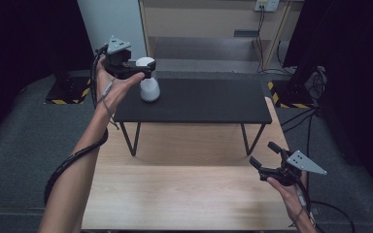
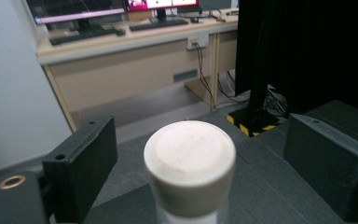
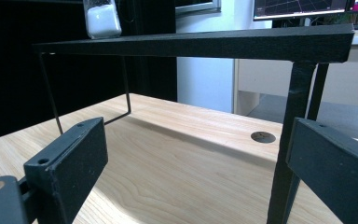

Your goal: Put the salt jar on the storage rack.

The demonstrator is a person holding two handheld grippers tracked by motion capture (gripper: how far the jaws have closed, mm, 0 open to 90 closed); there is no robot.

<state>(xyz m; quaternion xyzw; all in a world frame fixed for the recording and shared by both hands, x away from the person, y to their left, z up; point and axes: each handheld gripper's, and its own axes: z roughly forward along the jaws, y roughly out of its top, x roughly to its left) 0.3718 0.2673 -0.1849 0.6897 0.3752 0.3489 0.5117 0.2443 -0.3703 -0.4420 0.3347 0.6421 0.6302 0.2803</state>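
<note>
left gripper (image 1: 143, 73) hangs at the top of the white lidded jar (image 1: 149, 82) on the left end of the raised black shelf (image 1: 209, 102), jaws parted, straddling the lid without pressing it — released, jar standing free. right gripper (image 1: 264, 158) waits wide open, low over the pale wooden tabletop (image 1: 175, 194), likely idle.

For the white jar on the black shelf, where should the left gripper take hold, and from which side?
Probably just below the round lid, on the white jar's straight upright body, coming level from the shelf's left end, as the left gripper sits now. The jar stands upright near that end, with free space on both flanks. In the left gripper view the fingers straddle the lid, apart from it.
</note>
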